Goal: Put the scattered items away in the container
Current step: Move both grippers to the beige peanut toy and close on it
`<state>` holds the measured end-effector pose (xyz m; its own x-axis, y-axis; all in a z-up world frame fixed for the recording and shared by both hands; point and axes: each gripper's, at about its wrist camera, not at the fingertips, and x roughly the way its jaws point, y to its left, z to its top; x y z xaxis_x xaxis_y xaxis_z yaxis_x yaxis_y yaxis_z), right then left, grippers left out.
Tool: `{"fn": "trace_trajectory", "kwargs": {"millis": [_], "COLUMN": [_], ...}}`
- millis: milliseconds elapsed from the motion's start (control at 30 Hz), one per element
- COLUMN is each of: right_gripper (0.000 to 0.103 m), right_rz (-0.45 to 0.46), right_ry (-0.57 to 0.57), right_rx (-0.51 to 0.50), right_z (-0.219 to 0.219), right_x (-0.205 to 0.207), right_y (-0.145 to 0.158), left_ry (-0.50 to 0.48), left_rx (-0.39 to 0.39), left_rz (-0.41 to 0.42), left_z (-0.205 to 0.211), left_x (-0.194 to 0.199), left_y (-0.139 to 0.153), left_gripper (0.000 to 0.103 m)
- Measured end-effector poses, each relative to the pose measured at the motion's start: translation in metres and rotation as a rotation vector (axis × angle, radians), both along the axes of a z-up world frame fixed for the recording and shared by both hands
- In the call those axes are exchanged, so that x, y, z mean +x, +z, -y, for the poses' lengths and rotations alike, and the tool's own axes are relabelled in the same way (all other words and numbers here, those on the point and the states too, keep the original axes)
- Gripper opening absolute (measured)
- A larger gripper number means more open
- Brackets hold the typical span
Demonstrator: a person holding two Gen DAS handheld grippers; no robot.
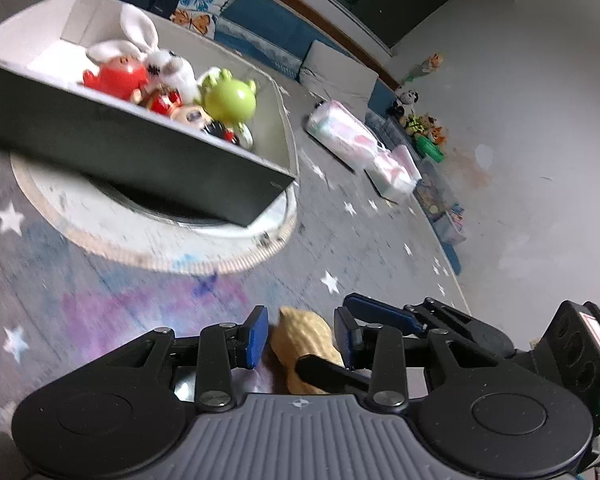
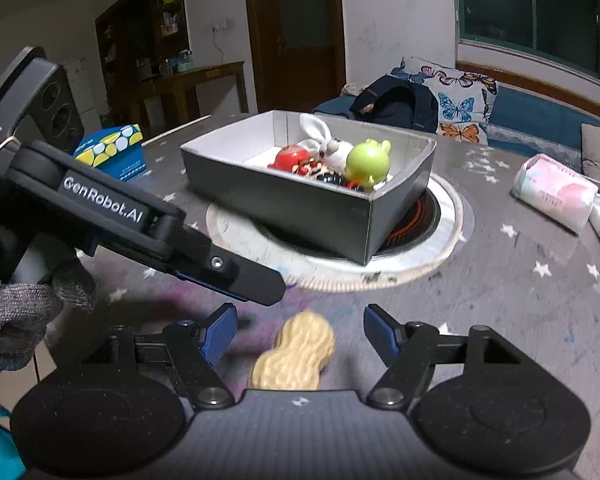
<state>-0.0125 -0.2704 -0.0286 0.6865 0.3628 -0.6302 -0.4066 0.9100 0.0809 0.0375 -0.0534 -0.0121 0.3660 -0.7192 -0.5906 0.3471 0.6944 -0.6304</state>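
One peanut toy [image 2: 294, 354] lies near one toy-filled box [image 2: 284, 204].

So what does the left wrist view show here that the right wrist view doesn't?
Only the left wrist view shows the stuffed toys along the far wall. Only the right wrist view shows the blue patterned box, the doorway, and the gloved hand holding the left gripper. Both show the peanut toy lying on the table between the open jaws, the right gripper, and the grey box with toys inside.

Peanut toy [image 2: 296, 354] ridged matt plastic; green figure [image 2: 369, 161] glossy plastic; rabbit [image 2: 327, 142] plush; box [image 2: 300, 204] matt card.
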Motion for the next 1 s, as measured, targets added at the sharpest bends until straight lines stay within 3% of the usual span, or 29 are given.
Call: {"fn": "trace_trajectory", "kwargs": {"millis": [600,1000], "right_gripper": [0.064,0.051], "right_rz": [-0.053,-0.065], "right_ry": [-0.011,-0.013], "right_rx": [0.016,0.024], "right_z": [0.002,0.000], "right_x": [-0.010,-0.010], "right_y": [-0.018,-0.021], "left_ry": [-0.003,-0.008], "left_rx": [0.006,0.046], "left_rz": [-0.039,-0.035], "left_z": [0.014,0.024], "left_x": [-0.002,-0.002], "left_y": [-0.007,-0.012], "left_gripper": [0.038,0.038]}}
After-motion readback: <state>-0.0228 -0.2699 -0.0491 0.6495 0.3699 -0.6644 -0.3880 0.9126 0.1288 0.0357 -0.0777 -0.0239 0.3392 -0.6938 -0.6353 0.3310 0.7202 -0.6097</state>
